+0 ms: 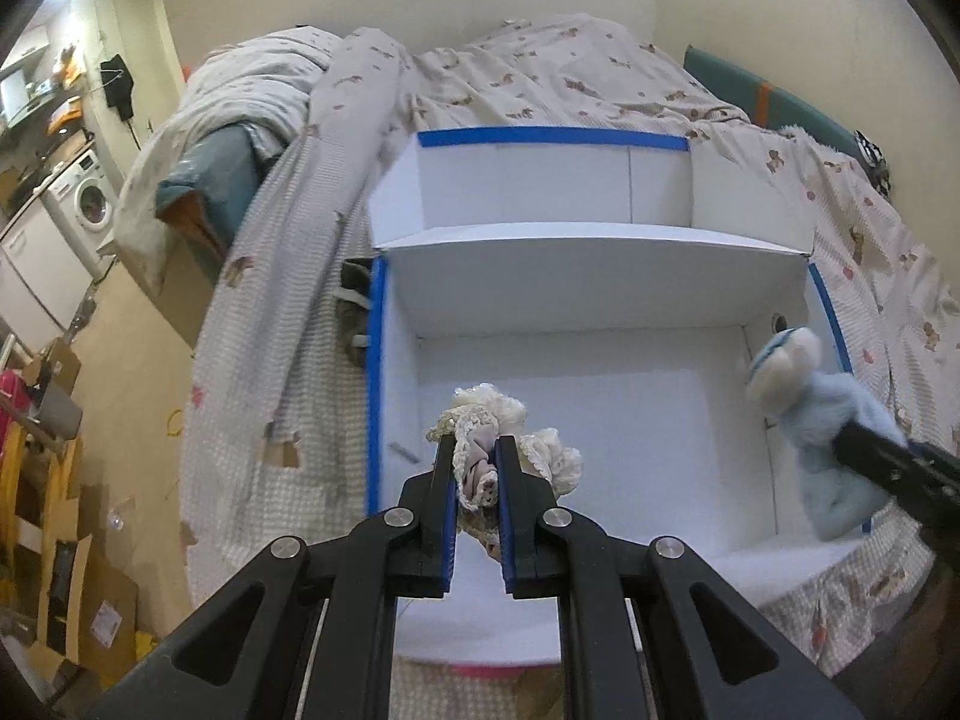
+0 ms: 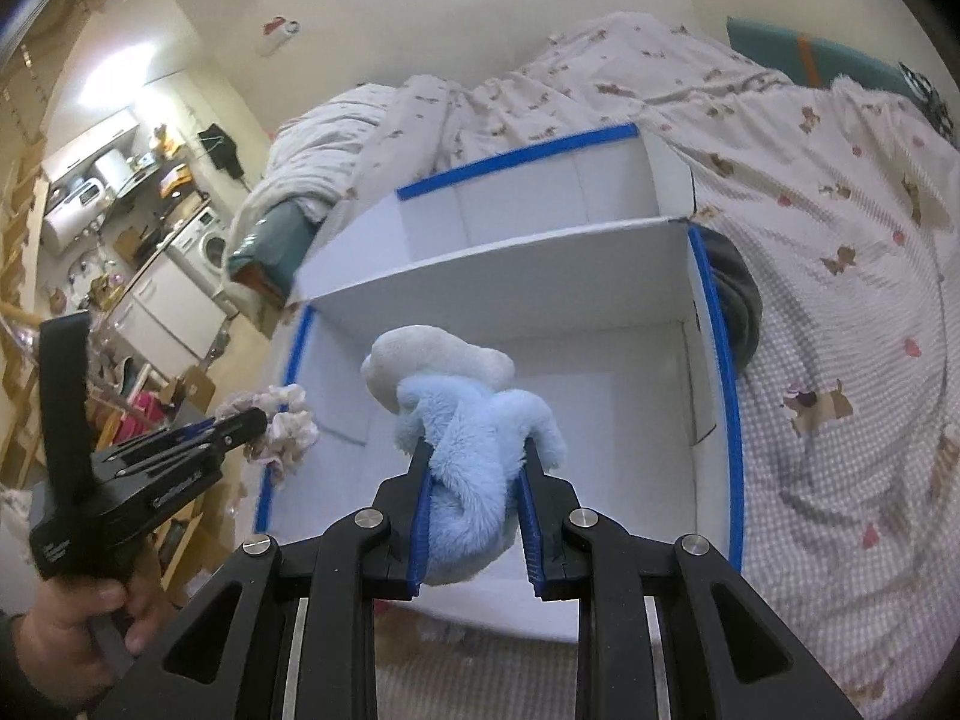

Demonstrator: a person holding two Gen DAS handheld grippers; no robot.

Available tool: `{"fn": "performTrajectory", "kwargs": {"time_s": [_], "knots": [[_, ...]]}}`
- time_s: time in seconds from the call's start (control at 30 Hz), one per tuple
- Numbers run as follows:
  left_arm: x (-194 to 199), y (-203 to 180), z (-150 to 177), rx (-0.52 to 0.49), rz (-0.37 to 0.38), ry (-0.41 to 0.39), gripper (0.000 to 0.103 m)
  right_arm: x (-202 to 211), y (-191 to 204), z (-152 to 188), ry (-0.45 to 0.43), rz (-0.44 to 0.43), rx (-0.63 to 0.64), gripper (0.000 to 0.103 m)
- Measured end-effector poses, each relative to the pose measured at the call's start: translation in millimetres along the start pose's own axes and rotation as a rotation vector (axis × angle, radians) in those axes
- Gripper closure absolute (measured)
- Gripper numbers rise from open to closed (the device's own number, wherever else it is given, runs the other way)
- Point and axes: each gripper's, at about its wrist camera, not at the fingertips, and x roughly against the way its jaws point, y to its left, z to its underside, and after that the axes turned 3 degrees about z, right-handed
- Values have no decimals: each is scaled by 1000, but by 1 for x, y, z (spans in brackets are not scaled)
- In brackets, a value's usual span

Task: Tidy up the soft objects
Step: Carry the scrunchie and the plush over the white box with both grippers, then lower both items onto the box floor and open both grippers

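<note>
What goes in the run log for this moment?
left gripper: shut on cream lace scrunchie | right gripper: shut on blue plush toy | both over white cardboard box

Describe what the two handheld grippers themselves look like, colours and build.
Both are alike: the left gripper and right gripper have black plastic linkage arms joined by round silver pivot pins, each finger lined with a ribbed blue pad. The left one has a black pistol-style handle with small white lettering.

Two grippers are counted, left gripper (image 1: 475, 450) and right gripper (image 2: 474, 450). One cream lace scrunchie (image 1: 510, 420) is clamped in the left; one blue plush toy (image 2: 468, 420) in the right. One white box (image 1: 600, 252), two compartments, beyond both.
</note>
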Motion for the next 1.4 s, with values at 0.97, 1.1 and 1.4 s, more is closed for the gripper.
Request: {"fn": "performTrajectory", "kwargs": {"time_s": [0.97, 1.1, 1.4], "knots": [[-91, -29, 31, -77, -4, 99, 92, -122, -18, 20, 240, 149, 31, 76], [-93, -26, 37, -73, -1, 121, 92, -124, -18, 21, 251, 162, 34, 76], [-94, -29, 35, -103, -33, 120, 89, -128, -20, 19, 257, 172, 21, 75]]}}
